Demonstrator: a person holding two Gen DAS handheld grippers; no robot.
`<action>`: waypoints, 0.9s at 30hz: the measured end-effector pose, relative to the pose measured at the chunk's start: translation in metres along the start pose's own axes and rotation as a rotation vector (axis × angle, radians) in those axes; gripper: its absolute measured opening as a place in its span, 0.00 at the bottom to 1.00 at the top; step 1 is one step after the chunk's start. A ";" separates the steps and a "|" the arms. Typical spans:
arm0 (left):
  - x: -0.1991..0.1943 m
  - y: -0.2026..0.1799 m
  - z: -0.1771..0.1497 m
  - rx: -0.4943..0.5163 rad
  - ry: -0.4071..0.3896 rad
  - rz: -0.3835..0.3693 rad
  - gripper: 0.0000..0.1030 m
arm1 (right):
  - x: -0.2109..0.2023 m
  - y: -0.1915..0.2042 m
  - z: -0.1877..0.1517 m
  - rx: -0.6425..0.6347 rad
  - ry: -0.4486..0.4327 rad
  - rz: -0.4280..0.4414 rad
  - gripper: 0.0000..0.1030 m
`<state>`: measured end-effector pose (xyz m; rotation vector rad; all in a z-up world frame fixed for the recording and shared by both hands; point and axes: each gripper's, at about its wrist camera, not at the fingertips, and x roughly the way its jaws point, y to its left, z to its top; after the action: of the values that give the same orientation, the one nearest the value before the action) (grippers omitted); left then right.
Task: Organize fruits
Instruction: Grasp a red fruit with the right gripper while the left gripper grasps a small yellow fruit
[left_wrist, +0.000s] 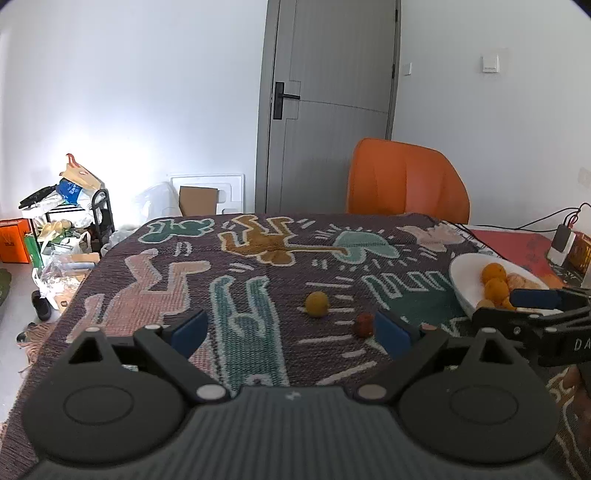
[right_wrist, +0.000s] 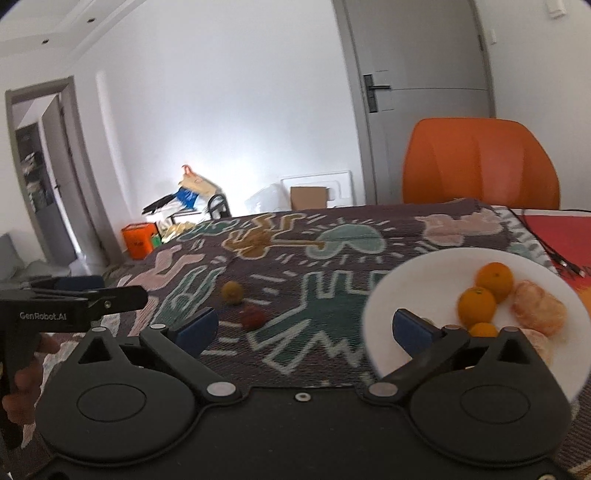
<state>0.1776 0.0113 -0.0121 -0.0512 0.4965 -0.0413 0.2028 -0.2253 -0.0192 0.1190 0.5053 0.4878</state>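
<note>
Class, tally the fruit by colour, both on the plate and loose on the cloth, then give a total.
Orange whole fruits on the plate: 3
Peeled pale orange fruits on the plate: 2
Yellow fruit on the cloth: 1
Red fruit on the cloth: 1
Total: 7

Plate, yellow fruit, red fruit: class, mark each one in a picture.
Plate (right_wrist: 413, 273): right wrist view, bare white rim at the far left.
Yellow fruit (left_wrist: 316, 304): left wrist view, middle of its skin.
Red fruit (left_wrist: 363, 325): left wrist view, middle of its skin.
</note>
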 end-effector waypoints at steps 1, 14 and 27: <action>0.000 0.002 -0.001 0.000 0.003 -0.002 0.93 | 0.002 0.003 0.000 -0.010 0.006 0.008 1.00; 0.006 0.030 -0.003 -0.034 0.022 0.014 0.93 | 0.045 0.027 0.005 -0.068 0.109 0.072 0.83; 0.017 0.050 -0.004 -0.074 0.026 0.030 0.92 | 0.086 0.035 0.008 -0.109 0.174 0.071 0.58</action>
<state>0.1926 0.0605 -0.0264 -0.1162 0.5244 0.0054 0.2579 -0.1537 -0.0414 -0.0104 0.6455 0.5972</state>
